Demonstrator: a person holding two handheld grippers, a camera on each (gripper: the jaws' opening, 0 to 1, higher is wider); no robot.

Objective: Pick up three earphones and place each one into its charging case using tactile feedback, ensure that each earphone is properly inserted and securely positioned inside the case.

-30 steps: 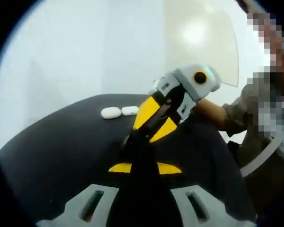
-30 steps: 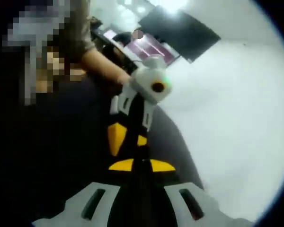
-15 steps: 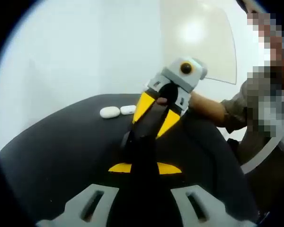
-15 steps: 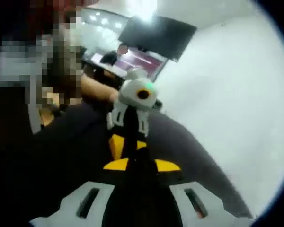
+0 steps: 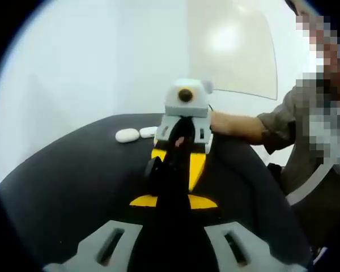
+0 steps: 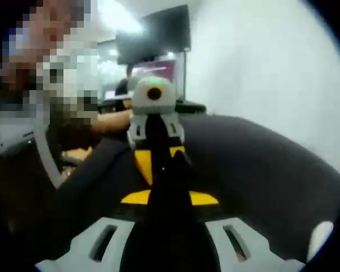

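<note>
- The room: plain white walls point(image 5: 73, 62), a pale cream panel point(image 5: 232, 48) on one side, and a dark wall screen point(image 6: 156, 35) on the other.
- The round black matte table point(image 5: 62, 181) is what everything sits on. It looks smooth, so small stuff could skid if nudged.
- The person's sleeve and forearm point(image 5: 255, 127) reach in behind the right gripper point(image 5: 181, 158).
- The two tools are nose to nose over the table, with the left gripper point(image 6: 158, 161) facing the right one. Their yellow-and-black jaws look pressed narrow, tips meeting. I honestly can't tell if an earbud is pinched in there; it's all dark and blurry.
- Two small glossy white rounded charging cases point(image 5: 137, 134) lie side by side at the far edge of the table, well away from the tools.
- My guess is that they're light, hard, slick plastic. I'd pinch one across the flat sides, gently, or it'll squirt out.
</note>
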